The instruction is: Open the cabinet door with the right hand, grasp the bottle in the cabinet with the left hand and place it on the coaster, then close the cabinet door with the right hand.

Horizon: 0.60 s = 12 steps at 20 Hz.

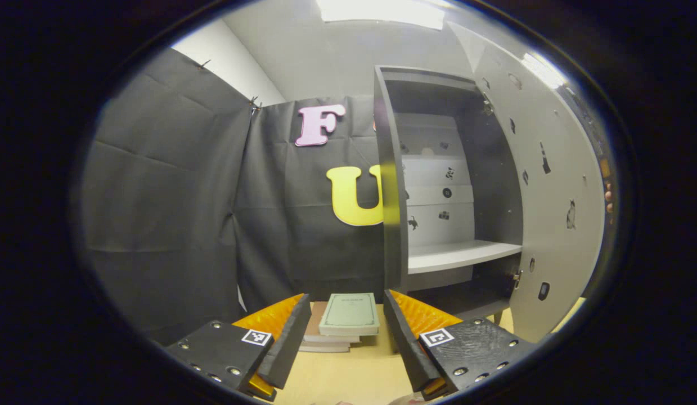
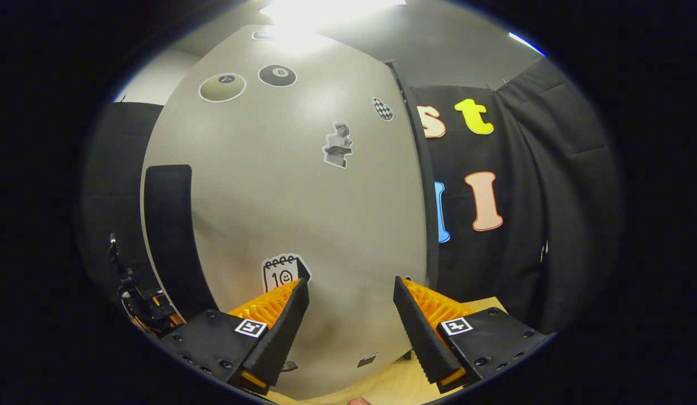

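In the left gripper view the grey cabinet (image 1: 390, 185) stands ahead to the right with its door (image 1: 551, 225) swung open. Its white shelf (image 1: 461, 254) carries nothing that I can see. My left gripper (image 1: 347, 312) is open and holds nothing, low over the wooden table, left of the cabinet opening. In the right gripper view the door's outer face (image 2: 303, 208), dotted with stickers, stands close in front. My right gripper (image 2: 351, 292) is open just before that face, and nothing sits between its fingers.
A stack of books (image 1: 342, 323) lies on the wooden table (image 1: 348, 377) straight ahead of the left gripper. Black cloth (image 1: 174, 214) walls the booth behind and to the left. A dark handle strip (image 2: 168, 236) runs along the door's left edge, and fingers (image 1: 608, 197) show at the door's far edge.
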Available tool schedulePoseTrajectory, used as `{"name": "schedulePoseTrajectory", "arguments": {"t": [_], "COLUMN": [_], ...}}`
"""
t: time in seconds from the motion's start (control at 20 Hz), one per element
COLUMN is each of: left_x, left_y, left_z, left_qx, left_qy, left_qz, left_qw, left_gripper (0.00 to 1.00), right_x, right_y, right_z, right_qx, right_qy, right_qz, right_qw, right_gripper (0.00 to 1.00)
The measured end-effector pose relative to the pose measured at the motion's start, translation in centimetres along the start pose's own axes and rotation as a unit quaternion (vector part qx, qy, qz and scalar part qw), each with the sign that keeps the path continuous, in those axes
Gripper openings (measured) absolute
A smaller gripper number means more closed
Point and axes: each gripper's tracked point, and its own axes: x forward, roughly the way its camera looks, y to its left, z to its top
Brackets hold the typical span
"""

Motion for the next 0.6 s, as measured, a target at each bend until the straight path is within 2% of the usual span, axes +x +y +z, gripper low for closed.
{"name": "schedulePoseTrajectory", "arguments": {"t": [0.2,0.25,0.4,0.6], "left_x": [-0.3,-0.5,-0.9,-0.9], "left_y": [2.3,3.0,5.1,8.7], "left_z": [-0.4,-0.3,-0.5,-1.4], "left_qx": [0.003,0.004,0.007,0.008], "left_qy": [0.005,0.004,0.004,0.01], "left_qz": [0.018,0.025,0.043,0.067], "left_qw": [1.0,1.0,0.999,0.998], "left_gripper": [0.77,0.8,0.77,0.8], "right_x": [1.4,1.9,5.2,7.9], "right_y": [0.3,0.3,1.3,1.7], "right_z": [0.0,0.0,-0.5,-0.8], "right_qx": [0.01,0.011,0.011,0.029], "right_qy": [-0.004,-0.004,-0.004,-0.006], "right_qz": [-0.001,-0.003,-0.008,-0.01], "right_qw": [1.0,1.0,1.0,1.0], "right_gripper": [0.97,0.98,0.98,0.98]}}
